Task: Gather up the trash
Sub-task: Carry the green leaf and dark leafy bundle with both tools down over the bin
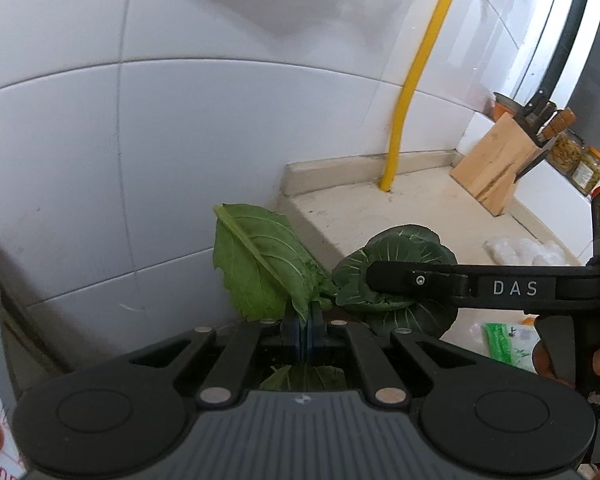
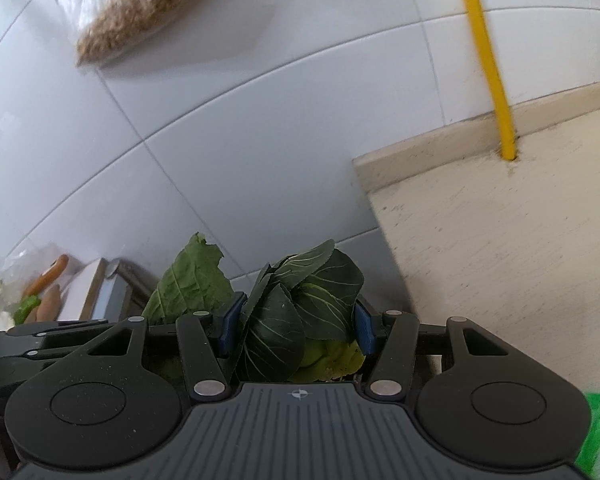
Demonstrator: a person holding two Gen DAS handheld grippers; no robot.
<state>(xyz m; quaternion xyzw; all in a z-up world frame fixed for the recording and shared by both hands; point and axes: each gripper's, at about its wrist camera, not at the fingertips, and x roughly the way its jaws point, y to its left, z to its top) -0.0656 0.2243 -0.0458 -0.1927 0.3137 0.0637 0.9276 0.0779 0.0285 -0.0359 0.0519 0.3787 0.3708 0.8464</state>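
Behind both grippers rises the tiled wall (image 1: 180, 140), with the counter (image 1: 380, 216) at its foot and a yellow pipe (image 1: 410, 80) running down into it. Off the counter's edge, the right gripper (image 2: 296, 330) clamps a dark leaf bunch (image 2: 300, 300) between its pads, and the left gripper (image 1: 303, 330) pinches one pale leaf (image 1: 260, 260) tight.

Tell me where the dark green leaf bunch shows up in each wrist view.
Left wrist view: dark green leaf bunch lower right of centre, in the right gripper, right of the light green leaf.
Right wrist view: bottom centre, between the blue pads.
Shared landmark: yellow pipe.
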